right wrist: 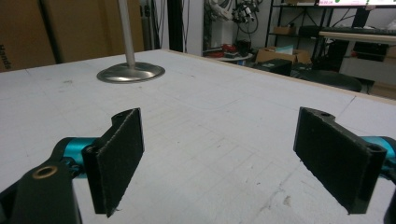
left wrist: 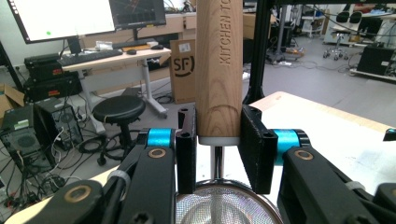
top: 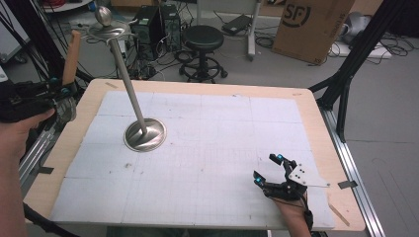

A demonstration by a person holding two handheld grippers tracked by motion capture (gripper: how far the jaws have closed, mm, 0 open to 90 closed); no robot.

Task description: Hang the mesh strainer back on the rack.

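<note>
Left claw (left wrist: 217, 154) grips strainer (left wrist: 218, 70) (mesh bare).

High view: fixed above the near edge of the table (top: 316, 118), facing forward and down, far enough to take in the whole white mat (top: 212, 148) and the floor beyond. Left gripper view: rode low off the table's left edge, aimed up along a wooden handle (left wrist: 219, 70) close to the lens, toward the desks and the black stool (left wrist: 116, 109), the stool (top: 203, 37) shared with the high view. Right gripper view: sat low and close over the mat, looking across to the metal stand (right wrist: 130, 70), its base (top: 145, 135) common to the high view.
</note>
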